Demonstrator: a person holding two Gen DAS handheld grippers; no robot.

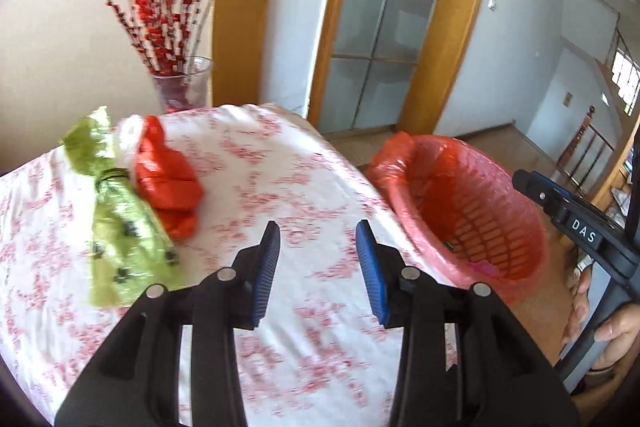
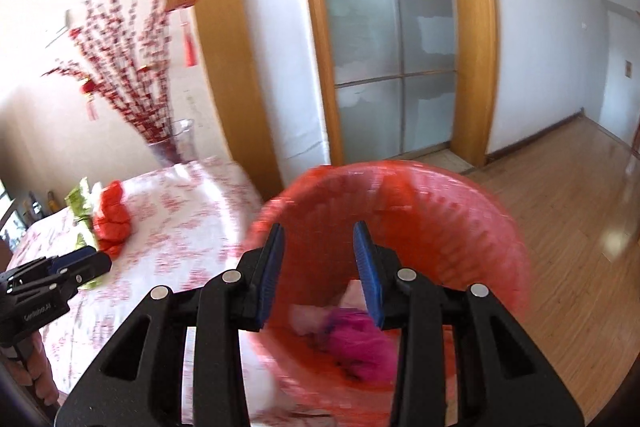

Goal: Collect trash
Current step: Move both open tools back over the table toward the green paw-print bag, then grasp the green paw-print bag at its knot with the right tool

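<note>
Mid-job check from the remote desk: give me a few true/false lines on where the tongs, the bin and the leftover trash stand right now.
1. Both tongs are open and hold nothing. True: left tongs over the tablecloth, right tongs over the bin.
2. The red bin is empty. False: pink and whitish scraps lie at its bottom.
3. A red plastic bag lies on the table beside a green wrapper. True.
4. The bin stands on the table. False: it sits beside the table's edge, lower, with wooden floor behind it.
5. The left tongs grip the green wrapper. False: the wrapper lies to their left, apart from them.
</note>
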